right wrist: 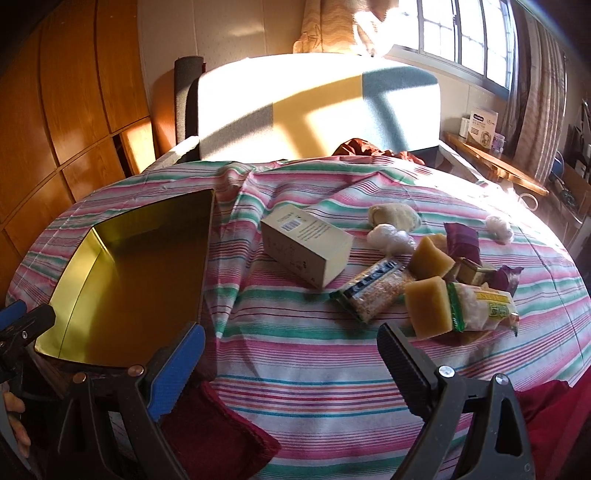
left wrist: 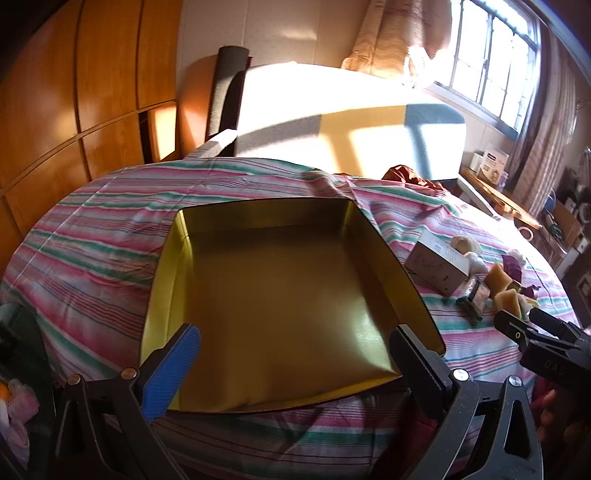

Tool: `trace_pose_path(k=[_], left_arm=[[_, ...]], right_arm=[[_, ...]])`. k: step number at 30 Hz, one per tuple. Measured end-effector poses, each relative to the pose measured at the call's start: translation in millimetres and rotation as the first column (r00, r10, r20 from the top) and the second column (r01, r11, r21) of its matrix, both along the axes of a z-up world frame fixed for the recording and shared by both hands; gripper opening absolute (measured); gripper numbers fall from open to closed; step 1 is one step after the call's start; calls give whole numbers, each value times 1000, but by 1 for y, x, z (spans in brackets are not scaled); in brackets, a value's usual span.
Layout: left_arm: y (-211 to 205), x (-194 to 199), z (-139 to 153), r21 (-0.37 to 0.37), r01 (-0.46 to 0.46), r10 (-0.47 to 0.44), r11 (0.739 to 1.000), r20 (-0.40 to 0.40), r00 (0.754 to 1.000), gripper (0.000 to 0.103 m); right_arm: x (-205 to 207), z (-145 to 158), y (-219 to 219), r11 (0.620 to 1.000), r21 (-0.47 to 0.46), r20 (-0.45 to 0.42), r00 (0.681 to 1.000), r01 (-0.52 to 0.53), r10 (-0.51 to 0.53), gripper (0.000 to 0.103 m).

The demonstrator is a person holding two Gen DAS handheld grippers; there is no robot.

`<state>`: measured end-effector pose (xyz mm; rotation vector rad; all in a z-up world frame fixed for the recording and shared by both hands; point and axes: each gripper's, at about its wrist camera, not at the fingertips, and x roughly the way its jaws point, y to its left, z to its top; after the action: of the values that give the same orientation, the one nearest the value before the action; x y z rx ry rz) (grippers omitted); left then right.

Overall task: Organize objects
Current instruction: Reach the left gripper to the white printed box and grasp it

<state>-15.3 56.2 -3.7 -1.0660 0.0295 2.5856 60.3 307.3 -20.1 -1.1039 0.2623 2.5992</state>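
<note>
A square, shallow tin (left wrist: 280, 295) with a shiny gold inside holds nothing and sits on the striped cloth (right wrist: 295, 354), to the left of a loose heap: a pale card box (right wrist: 306, 245), a clear grain packet (right wrist: 369, 291), tan spongy blocks (right wrist: 428, 306), white fluffy balls (right wrist: 391, 236) and purple wrappers (right wrist: 461, 240). The left gripper (left wrist: 295, 365) hangs spread wide over the tin's near edge, gripping nothing. The right gripper (right wrist: 291, 358) is likewise spread and holds nothing, its ribbed pads (right wrist: 402, 365) just short of the heap.

Strong low sunlight from window (right wrist: 461, 33), upper right; glare blows out mattress (right wrist: 317, 107), crossed by window-bar shadows. Fisheye bends edges; corners dark.
</note>
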Motion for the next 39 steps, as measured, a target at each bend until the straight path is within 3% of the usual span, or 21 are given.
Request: trace_pose_path(k=[8, 18, 29, 33, 39], left_arm=[[59, -6, 13, -23, 133, -133, 991, -23, 991, 103], [101, -6, 10, -73, 177, -179, 981, -14, 984, 103], [155, -27, 11, 5, 255, -255, 967, 104, 961, 103], [189, -44, 2, 43, 271, -274, 962, 195, 942, 103], [233, -80, -19, 23, 210, -208, 977, 280, 937, 103]], right_arm=[[25, 1, 69, 984, -2, 12, 984, 178, -178, 96], [28, 4, 85, 976, 9, 2, 976, 219, -219, 96], [47, 28, 147, 947, 14, -62, 946, 320, -318, 96], [59, 20, 176, 929, -158, -68, 934, 336, -350, 96], [77, 11, 196, 882, -371, -144, 920, 292, -365, 96]])
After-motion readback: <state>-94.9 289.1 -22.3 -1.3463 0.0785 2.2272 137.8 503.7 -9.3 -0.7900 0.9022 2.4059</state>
